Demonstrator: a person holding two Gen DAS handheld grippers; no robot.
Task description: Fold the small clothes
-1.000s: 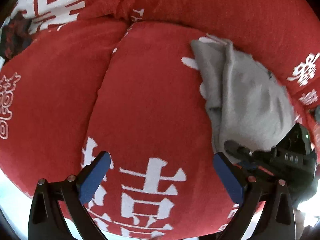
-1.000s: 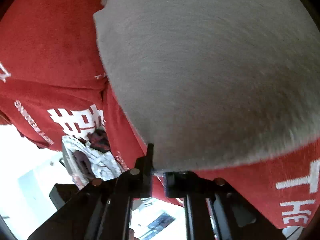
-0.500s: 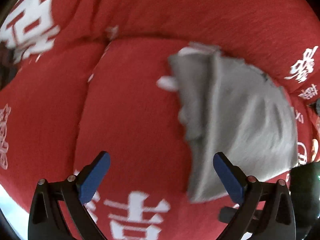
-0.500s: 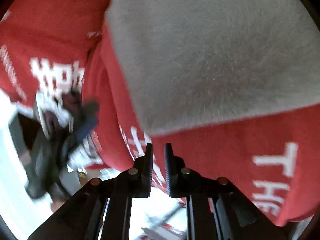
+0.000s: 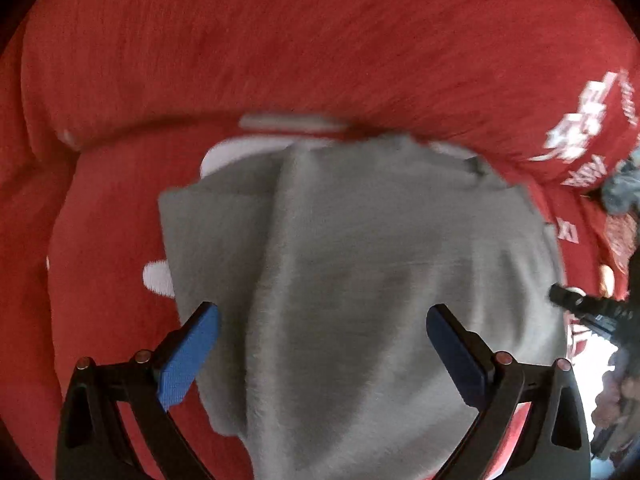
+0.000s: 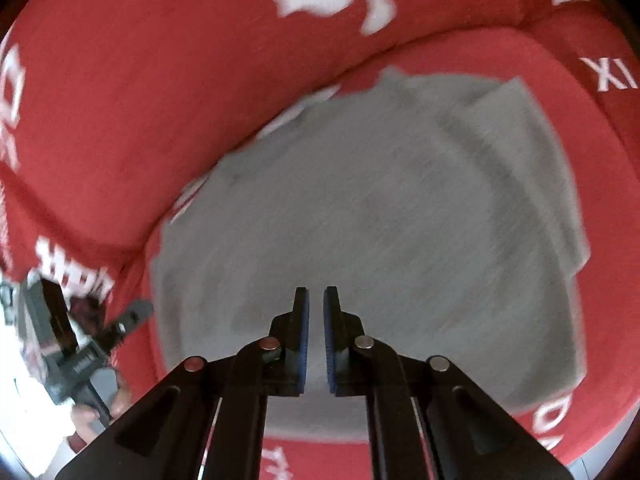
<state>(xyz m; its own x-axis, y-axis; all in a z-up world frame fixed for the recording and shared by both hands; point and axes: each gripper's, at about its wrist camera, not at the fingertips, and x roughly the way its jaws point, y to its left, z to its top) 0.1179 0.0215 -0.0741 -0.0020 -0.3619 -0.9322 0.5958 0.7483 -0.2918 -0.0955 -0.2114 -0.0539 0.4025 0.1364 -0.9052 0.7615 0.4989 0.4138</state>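
A small grey garment (image 5: 360, 272) lies folded on a red sofa seat cushion (image 5: 104, 240) with white lettering. It also shows in the right wrist view (image 6: 380, 208), with a folded flap at its right side. My left gripper (image 5: 320, 340) is open and empty, its blue pads hovering over the garment's near part. My right gripper (image 6: 316, 320) is shut, its jaws nearly touching with nothing between them, over the garment's near edge. The right gripper shows at the right edge of the left wrist view (image 5: 592, 312), and the left one in the right wrist view (image 6: 80, 344).
The red sofa backrest (image 5: 320, 40) rises behind the cushion. A dark bundle of other clothes (image 5: 620, 192) lies at the far right. A bright floor area (image 6: 24, 420) lies beyond the cushion's front edge.
My right gripper let go of the grey garment and drew back, jaws still together. Both cameras swung so the garment now lies centred under the grippers. The left gripper stayed open.
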